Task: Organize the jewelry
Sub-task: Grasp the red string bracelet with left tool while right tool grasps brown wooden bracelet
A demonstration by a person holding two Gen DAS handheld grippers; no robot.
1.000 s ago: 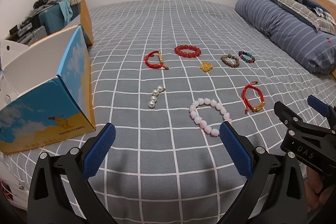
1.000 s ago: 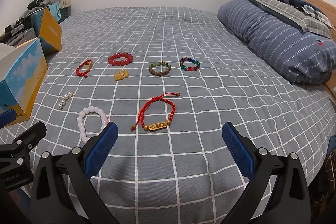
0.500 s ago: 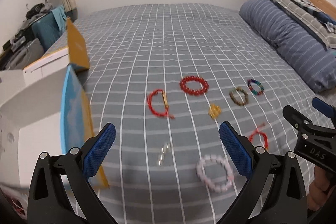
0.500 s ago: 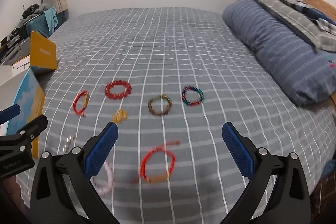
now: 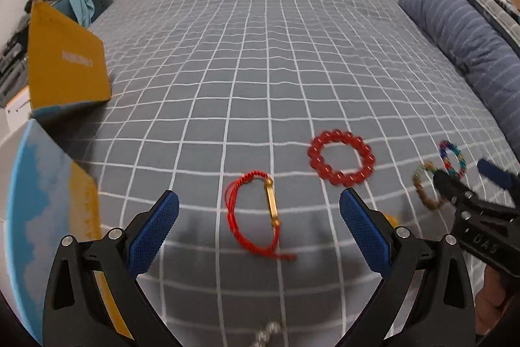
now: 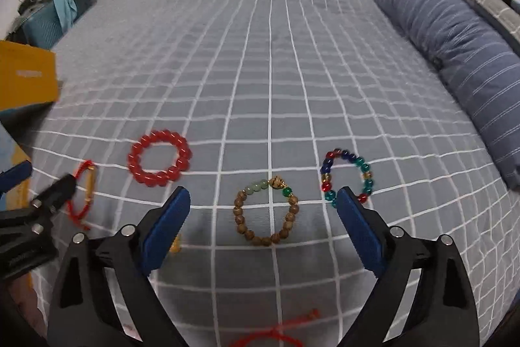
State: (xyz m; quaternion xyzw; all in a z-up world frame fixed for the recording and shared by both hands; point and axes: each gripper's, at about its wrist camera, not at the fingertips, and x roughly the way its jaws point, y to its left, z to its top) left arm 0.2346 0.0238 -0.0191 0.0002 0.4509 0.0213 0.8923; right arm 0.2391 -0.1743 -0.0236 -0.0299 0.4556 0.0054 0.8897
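Bracelets lie on a grey checked bedspread. My left gripper is open and hovers over a red cord bracelet with a gold bar. A red bead bracelet lies beyond it to the right. My right gripper is open above a brown wooden bead bracelet. A multicoloured bead bracelet lies at its right finger. The red bead bracelet and the red cord bracelet lie to its left.
An open blue and yellow box stands at the left, its yellow lid raised behind. A striped blue pillow lies along the right. Pearl beads and another red cord bracelet lie at the near edge.
Both grippers have moved forward and lower over the bed; the bracelets now look larger and nearer. The pink bead bracelet has dropped out of view. Both grippers stay open.
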